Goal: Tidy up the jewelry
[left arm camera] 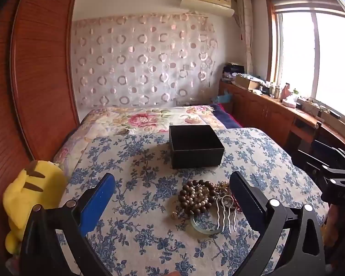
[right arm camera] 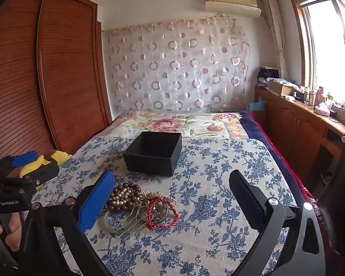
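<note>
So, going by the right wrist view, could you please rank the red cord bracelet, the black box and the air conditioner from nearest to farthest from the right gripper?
1. Red cord bracelet, between the open right gripper fingers.
2. Black box, mid-bed, beyond.
3. Air conditioner, high on the far wall.

a bed [left arm camera: 131,207] in blue-flowered cloth carries a black box [left arm camera: 196,147] and, nearer, a jewelry heap [left arm camera: 204,200].

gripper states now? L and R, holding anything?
Left gripper: open, holding nothing, above the jewelry pile.
Right gripper: open, holding nothing.
</note>
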